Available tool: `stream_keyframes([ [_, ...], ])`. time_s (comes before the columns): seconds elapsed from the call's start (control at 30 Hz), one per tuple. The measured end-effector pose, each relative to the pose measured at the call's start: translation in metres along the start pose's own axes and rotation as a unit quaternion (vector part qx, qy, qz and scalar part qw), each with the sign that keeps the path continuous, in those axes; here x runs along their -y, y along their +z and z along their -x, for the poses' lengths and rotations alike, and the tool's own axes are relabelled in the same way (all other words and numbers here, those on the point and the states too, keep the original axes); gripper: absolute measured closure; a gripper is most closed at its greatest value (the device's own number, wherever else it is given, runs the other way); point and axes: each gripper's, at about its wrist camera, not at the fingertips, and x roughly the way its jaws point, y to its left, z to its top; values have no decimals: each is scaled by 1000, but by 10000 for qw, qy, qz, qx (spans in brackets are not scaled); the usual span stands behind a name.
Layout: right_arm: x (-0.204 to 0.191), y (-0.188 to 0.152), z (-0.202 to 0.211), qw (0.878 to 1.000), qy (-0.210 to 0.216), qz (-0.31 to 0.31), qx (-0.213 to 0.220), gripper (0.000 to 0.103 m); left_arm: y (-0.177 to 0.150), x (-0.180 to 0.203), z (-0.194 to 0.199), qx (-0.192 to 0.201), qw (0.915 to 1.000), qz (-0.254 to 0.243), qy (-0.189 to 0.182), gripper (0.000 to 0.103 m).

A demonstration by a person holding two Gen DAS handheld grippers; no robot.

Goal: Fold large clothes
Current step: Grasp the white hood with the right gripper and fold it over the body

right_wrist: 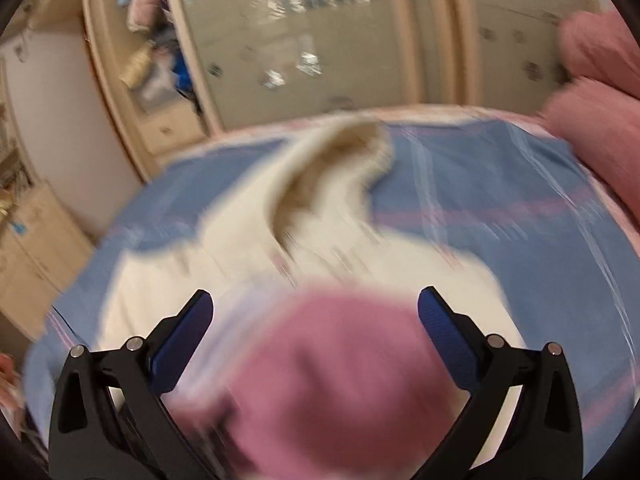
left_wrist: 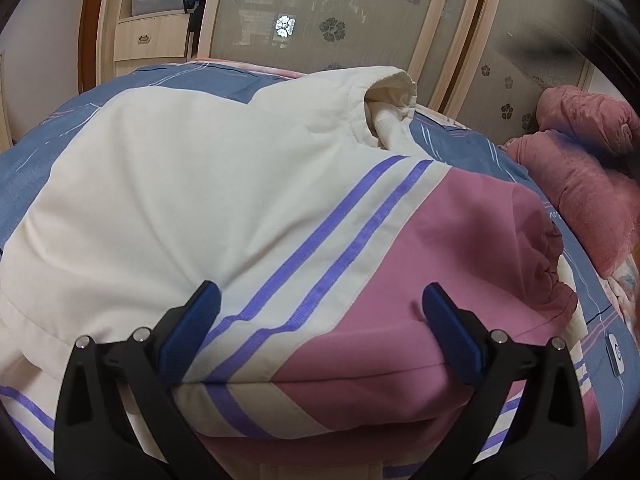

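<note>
Both grippers hover over the cream, pink and purple-striped padded jacket (left_wrist: 248, 200) spread on the blue patterned bedsheet (left_wrist: 32, 184). Left gripper (left_wrist: 320, 316) has its blue-padded jaws wide apart over a folded edge, gripping nothing. Right gripper (right_wrist: 316, 320), also spread and empty, hangs above a pink sleeve; that view is blurred. Likely both are poised for the next fold. Behind, an open wooden wardrobe shelf (left_wrist: 156, 20) holds bundled clothes.

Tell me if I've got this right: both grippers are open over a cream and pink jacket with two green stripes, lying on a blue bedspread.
Not quite: the two stripes are purple, not green, as the left wrist view shows. The rest holds: the left gripper and right gripper are open over the cream and pink jacket on the blue bedspread.
</note>
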Motion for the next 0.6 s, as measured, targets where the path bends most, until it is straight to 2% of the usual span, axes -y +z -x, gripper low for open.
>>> stream_keyframes([
  [0.1, 2, 71, -89, 9987, -127, -299, -386, 1, 0, -2, 3, 46, 9999, 53, -77, 2],
  [0.17, 13, 102, -138, 9971, -129, -553, -510, 1, -1, -4, 4, 101, 9998, 115, -139, 2],
  [0.27, 37, 129, -196, 9927, -347, -986, -598, 1, -2, -4, 4, 129, 9997, 122, -147, 2],
  [0.33, 61, 134, -221, 9846, -170, -1616, -643, 1, -2, -5, 4, 163, 9996, 159, -185, 2],
  [0.37, 72, 133, -228, 9777, 49, -2030, -537, 15, -3, -5, 5, 192, 9995, 177, -202, 2],
  [0.4, 75, 133, -229, 9740, 229, -2203, -468, 72, -3, -6, 5, 212, 9994, 186, -207, 2],
  [0.43, 76, 132, -227, 9716, 438, -2299, -360, 100, -4, -6, 5, 234, 9993, 192, -202, 2],
  [0.53, 50, 134, -172, 9822, 517, -1711, 585, 98, -5, -4, 3, 238, 9995, 155, -122, 2],
  [0.6, 19, 129, -101, 9837, 960, -1037, 1112, 99, -6, -5, 3, 233, 9996, 141, -105, 2],
])
